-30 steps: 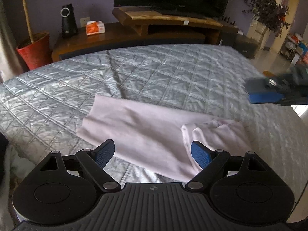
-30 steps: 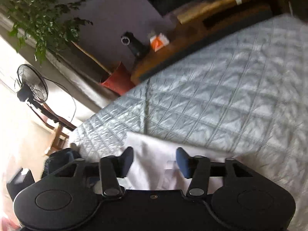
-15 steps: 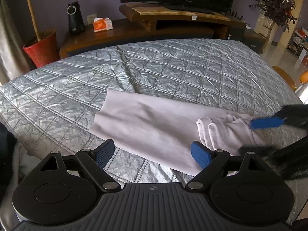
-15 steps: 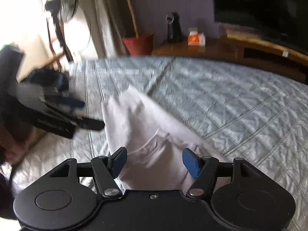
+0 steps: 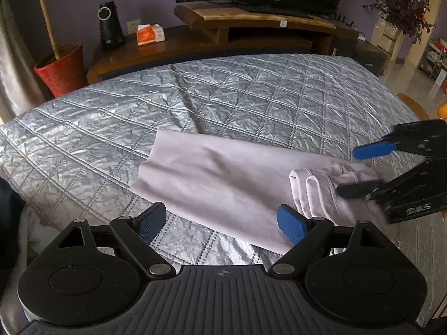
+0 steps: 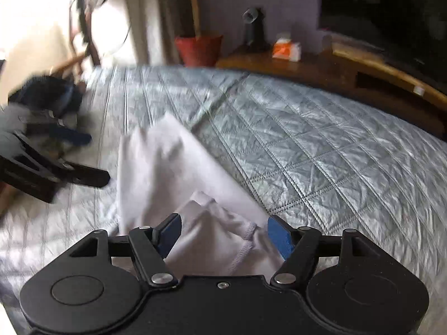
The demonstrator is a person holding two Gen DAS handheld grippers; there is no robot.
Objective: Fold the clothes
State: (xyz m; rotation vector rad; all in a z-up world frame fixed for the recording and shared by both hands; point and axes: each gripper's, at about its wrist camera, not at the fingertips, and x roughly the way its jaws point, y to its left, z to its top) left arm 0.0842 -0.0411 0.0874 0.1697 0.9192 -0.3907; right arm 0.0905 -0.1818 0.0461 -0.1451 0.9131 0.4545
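So there's this pale lilac garment, folded into a long strip, lying across the near part of a bed with a silver quilted bedspread, close to the near edge; the left gripper hangs over its near side with jaws spread wide, nothing between them; the right gripper is at the bunched hemmed end, jaws have just been opening, fabric sits between them but the pads aren't pressing it.
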